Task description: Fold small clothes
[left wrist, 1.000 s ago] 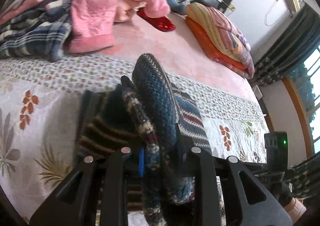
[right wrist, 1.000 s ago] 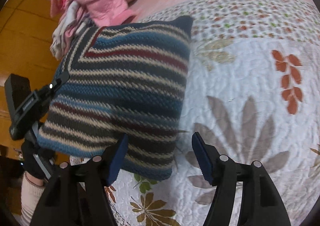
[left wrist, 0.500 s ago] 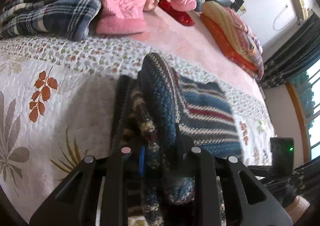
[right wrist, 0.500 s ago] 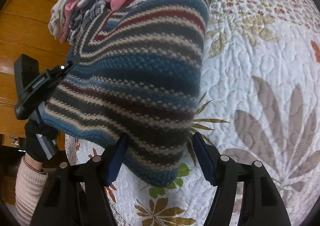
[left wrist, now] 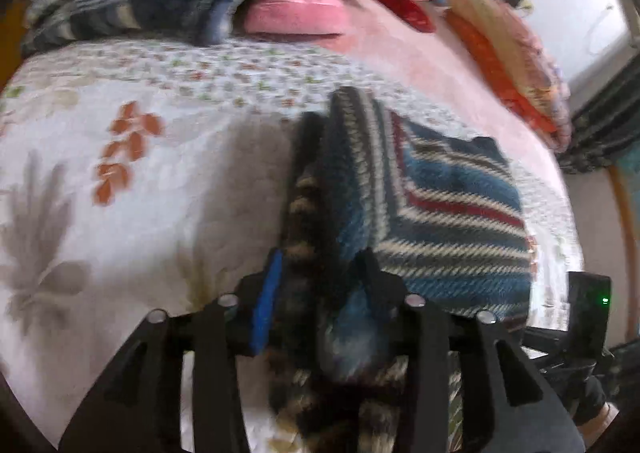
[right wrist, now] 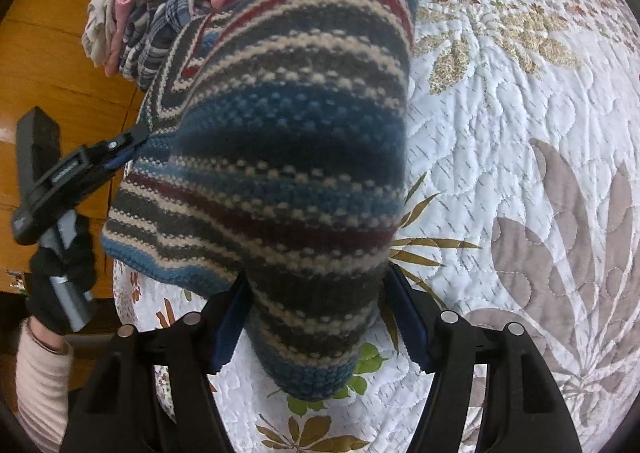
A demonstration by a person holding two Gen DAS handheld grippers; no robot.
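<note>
Nearest the right wrist camera, the right gripper (right wrist: 316, 337) has a corner of the striped knit sweater (right wrist: 288, 141) between its fingers (right wrist: 230, 327); the blue pads sit on both sides of the bunched wool, though whether they are squeezing it yet cannot be told, since a little space shows beside each pad. The left gripper (left wrist: 316, 293) is clenched on the sweater's neighbouring corner, with several layers of knit pinched together and standing up in a ridge. Two corners taken along one side suggest the person means to carry that edge over in one even fold, so the layers stay aligned. The sweater lies near the front edge of the bed, on the white floral quilt (right wrist: 520, 133), already doubled into a thick rectangle. Off the bed's edge, a gloved hand (right wrist: 60, 277) grips the left tool's handle. Further back, toward the far side of the bed, a pile of pink and plaid clothes (left wrist: 192, 1) waits, kept well apart from the folding space.
</note>
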